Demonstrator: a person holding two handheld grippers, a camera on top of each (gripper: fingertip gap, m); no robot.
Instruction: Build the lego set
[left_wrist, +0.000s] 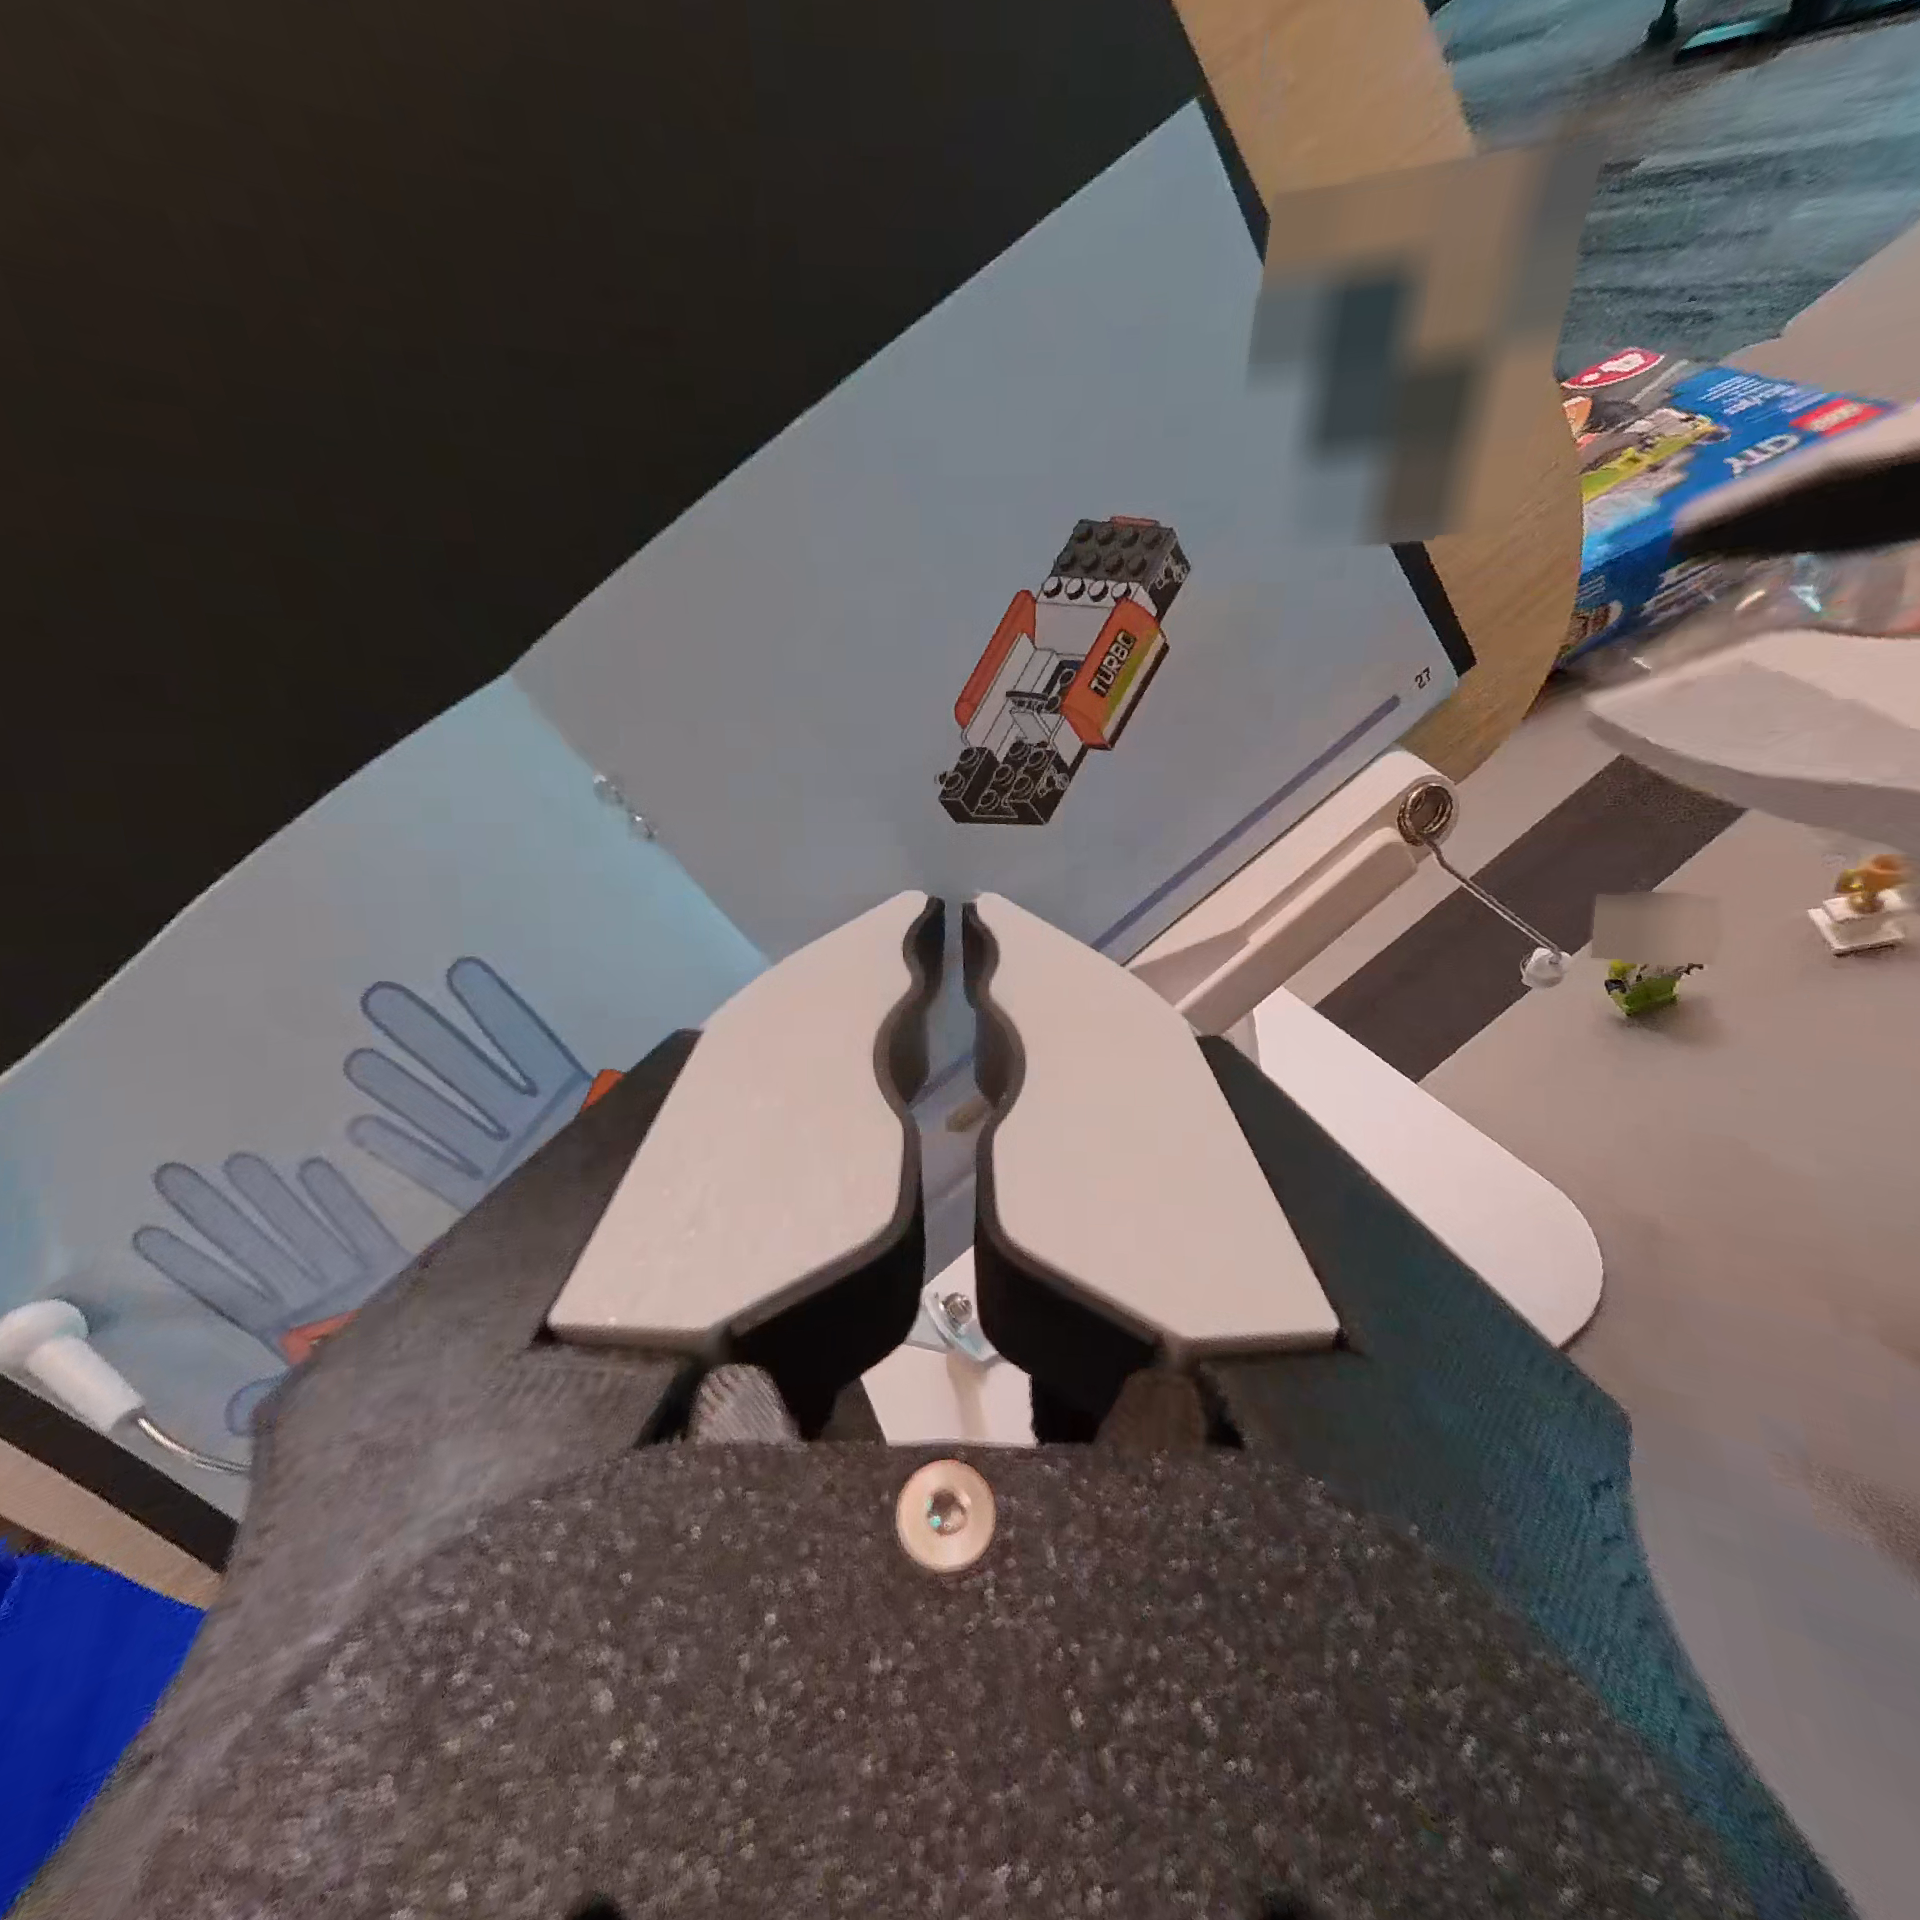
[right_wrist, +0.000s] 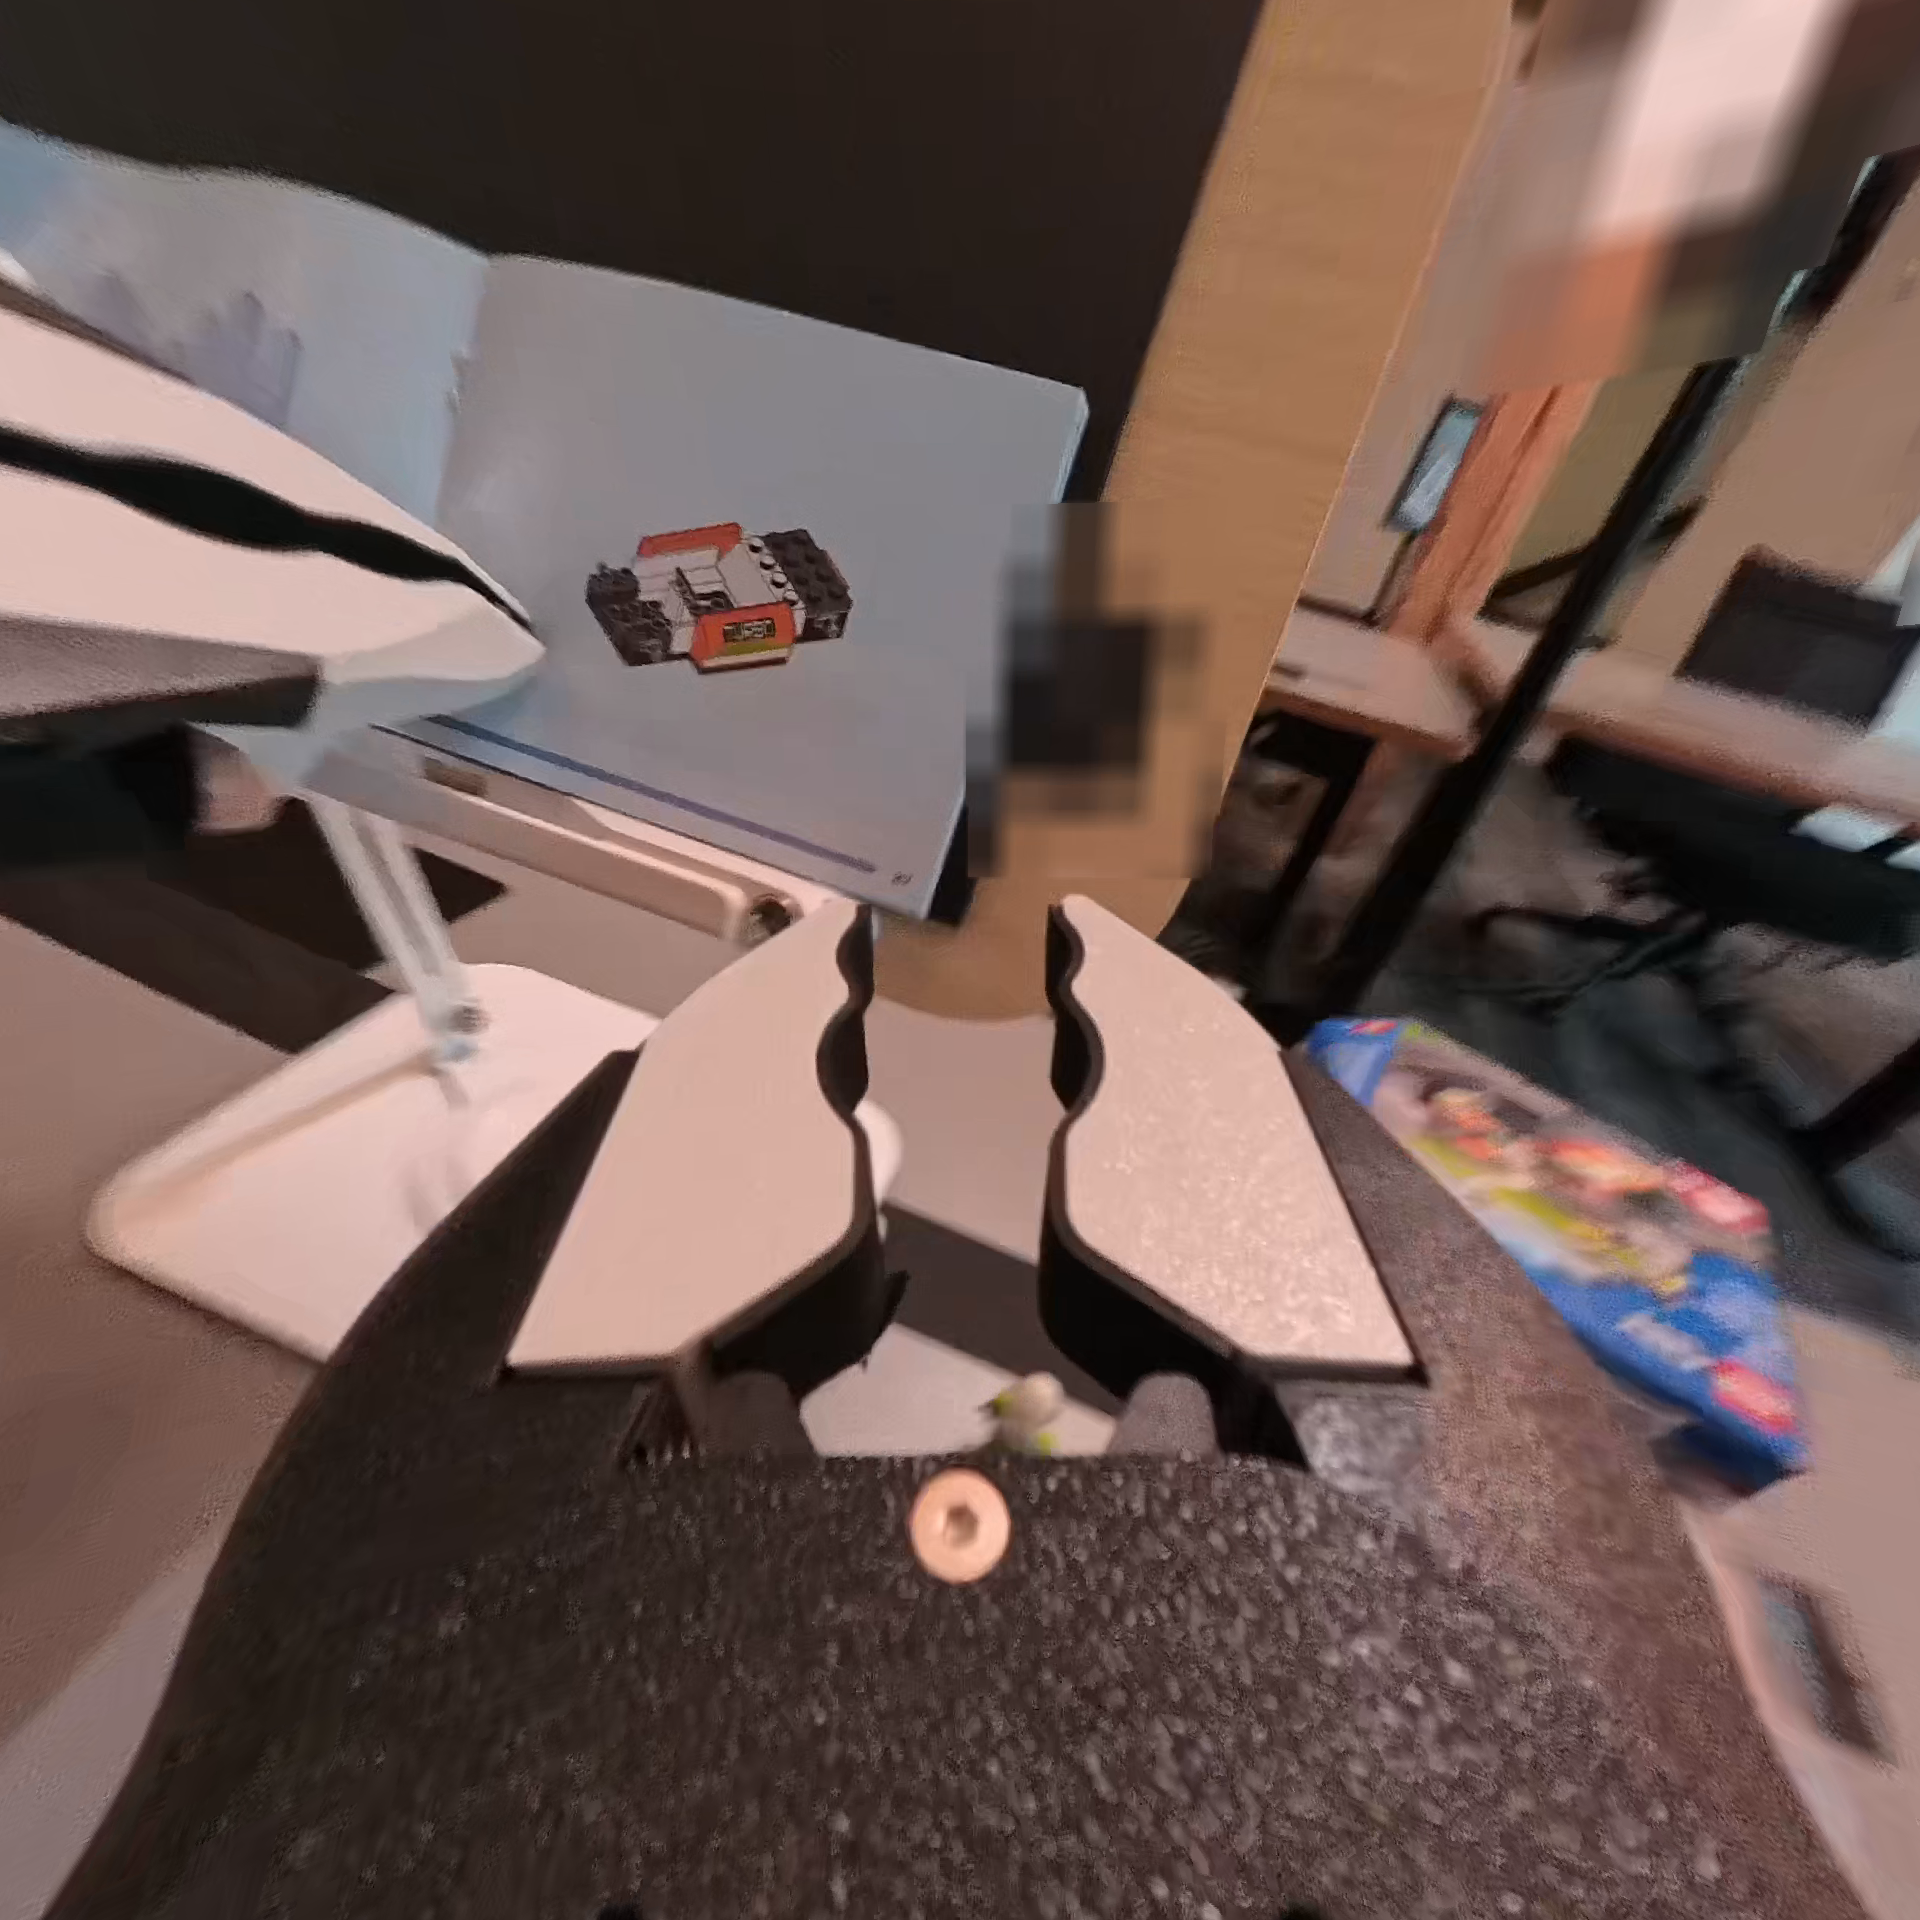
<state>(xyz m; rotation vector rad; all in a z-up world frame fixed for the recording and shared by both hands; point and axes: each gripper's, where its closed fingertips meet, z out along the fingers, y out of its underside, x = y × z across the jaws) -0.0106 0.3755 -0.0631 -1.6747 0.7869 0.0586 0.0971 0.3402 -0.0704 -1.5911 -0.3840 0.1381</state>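
Observation:
An open instruction booklet (left_wrist: 831, 644) stands on a white stand (left_wrist: 1455, 1195); its right page shows an orange, white and black brick model. My left gripper (left_wrist: 951, 912) is shut and empty, its tips pointing at the lower part of that page. In the right wrist view it comes in from the left (right_wrist: 525, 629), its tips on the booklet (right_wrist: 779, 436). My right gripper (right_wrist: 956, 920) is open and empty, held above the table to the right of the stand (right_wrist: 312, 1174). It also shows blurred in the left wrist view (left_wrist: 1766, 717). A green minifigure (left_wrist: 1647, 982) (right_wrist: 1023, 1418) stands on the table.
A blue Lego box (left_wrist: 1714, 468) (right_wrist: 1558, 1226) lies at the table's right side. A small white plate with a gold piece (left_wrist: 1860, 914) sits near the minifigure. A curved wooden panel (left_wrist: 1507, 644) rises behind the stand. The grey table (left_wrist: 1714, 1299) ends at the right, with floor beyond.

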